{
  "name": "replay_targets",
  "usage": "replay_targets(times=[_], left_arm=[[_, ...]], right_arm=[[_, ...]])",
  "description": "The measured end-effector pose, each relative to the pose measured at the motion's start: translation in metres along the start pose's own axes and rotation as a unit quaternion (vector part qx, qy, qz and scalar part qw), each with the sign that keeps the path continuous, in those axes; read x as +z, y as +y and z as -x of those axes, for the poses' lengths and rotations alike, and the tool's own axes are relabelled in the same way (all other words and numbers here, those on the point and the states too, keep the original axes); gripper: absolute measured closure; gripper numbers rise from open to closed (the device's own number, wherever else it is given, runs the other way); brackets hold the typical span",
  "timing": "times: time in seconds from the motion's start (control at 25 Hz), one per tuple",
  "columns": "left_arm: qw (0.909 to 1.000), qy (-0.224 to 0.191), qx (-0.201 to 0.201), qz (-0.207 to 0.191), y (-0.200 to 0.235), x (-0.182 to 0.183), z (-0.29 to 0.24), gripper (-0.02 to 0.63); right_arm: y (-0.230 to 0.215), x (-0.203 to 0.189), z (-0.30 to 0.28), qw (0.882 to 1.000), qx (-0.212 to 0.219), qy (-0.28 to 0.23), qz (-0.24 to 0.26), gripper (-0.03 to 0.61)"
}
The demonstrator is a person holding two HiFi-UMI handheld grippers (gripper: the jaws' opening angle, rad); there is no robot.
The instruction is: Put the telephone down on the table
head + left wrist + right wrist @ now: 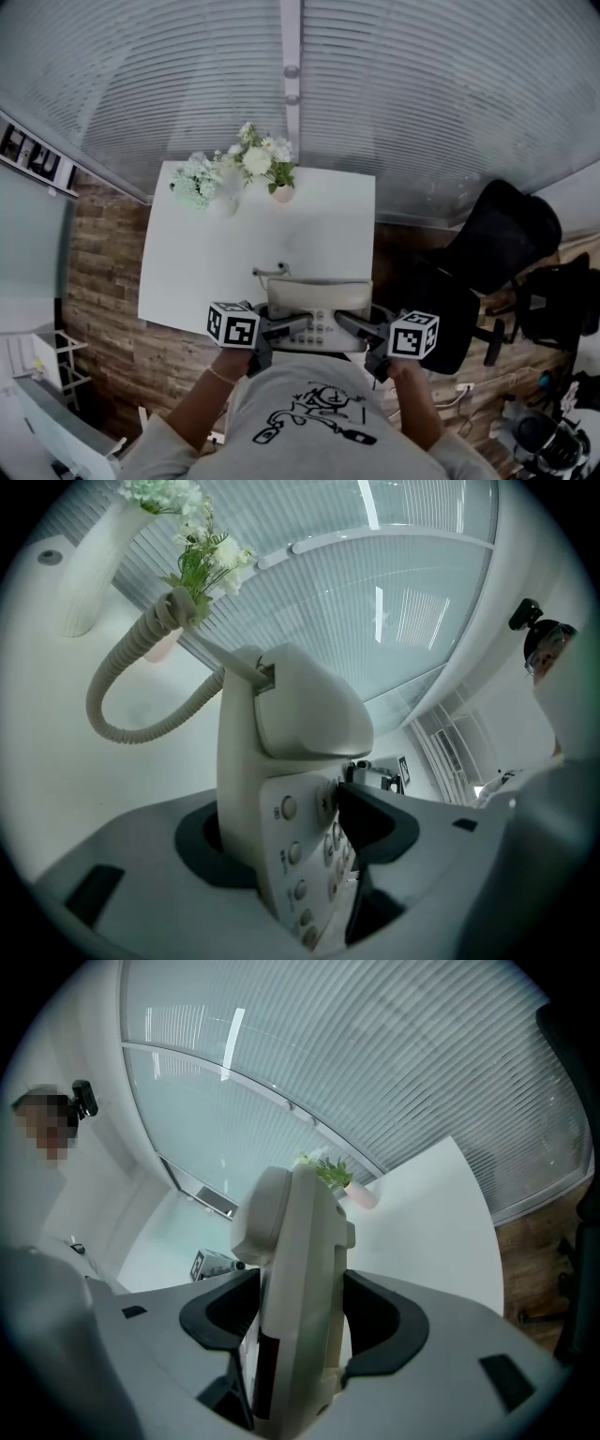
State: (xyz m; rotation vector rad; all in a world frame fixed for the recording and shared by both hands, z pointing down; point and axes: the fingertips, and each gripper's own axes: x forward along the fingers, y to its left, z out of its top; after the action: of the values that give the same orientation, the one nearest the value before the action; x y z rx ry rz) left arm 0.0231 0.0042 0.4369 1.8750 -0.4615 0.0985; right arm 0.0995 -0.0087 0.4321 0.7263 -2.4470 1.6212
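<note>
A wall of pale slatted blinds (422, 84) runs behind a white table (187, 272), which stands on a wood-plank floor (103, 281). I take the table as my reference for everything else.

At the table's far edge stand a small pink vase of white flowers (267, 164) and, just beside it towards the far left corner, a pale green bunch (197, 180). Off the table's right side, on the floor, sits a black office chair (497, 244).

The cream telephone (319, 309) is at the middle of the table's near edge, partly overhanging it towards me. I cannot tell from any view whether its base rests on the tabletop or hangs just above it. Its handset (300, 705) lies in the cradle, and the coiled cord (131, 686) loops out over the tabletop towards the flowers.

My left gripper (291, 326) comes in from the table's near left and is clamped across the telephone's left end. In the left gripper view, one dark pad sits behind the body and the other presses against the keypad (295, 855), with the jaws at a middling width.

My right gripper (352, 323) comes in from the near right and grips the opposite end. In the right gripper view, its two pads hug the telephone's narrow side edge-on, with no gap showing on either side.
</note>
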Motion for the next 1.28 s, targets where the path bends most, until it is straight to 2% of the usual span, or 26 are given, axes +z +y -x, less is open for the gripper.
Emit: replay_targets(times=[0.6, 1.28], left_arm=[[0.9997, 0.023, -0.012, -0.004, 0.015, 0.02, 0.01, 0.345], [0.9992, 0.038, 0.007, -0.008, 0.043, 0.019, -0.001, 0.333]], right_arm=[[0.001, 0.01, -0.021, 1.0, -0.022, -0.016, -0.007, 0.284], [-0.025, 0.006, -0.033, 0.999, -0.028, -0.01, -0.02, 0.285]])
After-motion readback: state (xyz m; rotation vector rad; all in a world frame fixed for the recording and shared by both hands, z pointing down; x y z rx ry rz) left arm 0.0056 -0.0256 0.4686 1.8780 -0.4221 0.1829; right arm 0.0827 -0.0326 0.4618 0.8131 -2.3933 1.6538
